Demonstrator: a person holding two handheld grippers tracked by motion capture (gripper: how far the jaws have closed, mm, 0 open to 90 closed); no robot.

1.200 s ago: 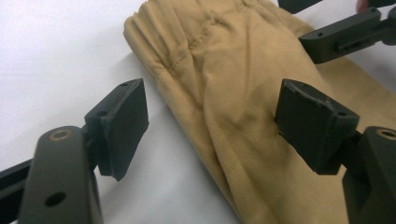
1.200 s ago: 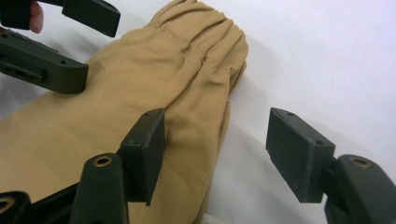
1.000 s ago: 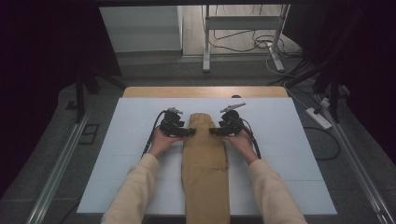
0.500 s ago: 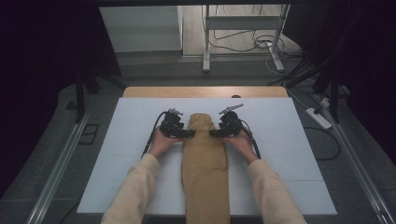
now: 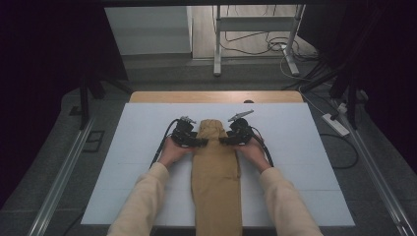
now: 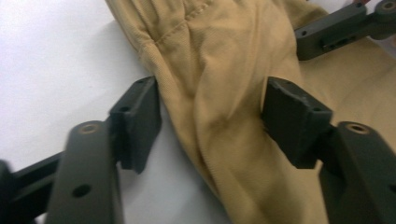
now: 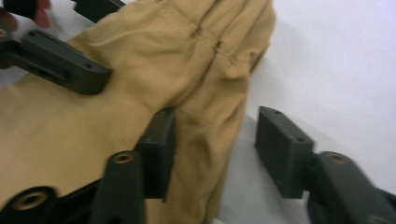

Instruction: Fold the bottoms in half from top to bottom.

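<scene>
Gripping should begin with each set of jaws closing squarely over one side fold, judged best done together and at matched height so the cloth lifts without twisting.

Item: tan garment, folded into a long narrow strip, lying lengthwise down the middle of the white table; its far end sits between the two tools, its near end runs off the table's near edge.

Left gripper: jaws apart, straddling the garment's left edge; one jaw rests on bare table just beside the fold, the other on the cloth.

Right gripper: jaws apart, straddling the right edge; one jaw on the cloth, the other over bare table, apart from the fold.

Position: both tools face inward from opposite sides near the garment's far end, roughly level with each other. Nothing is clamped yet.
</scene>
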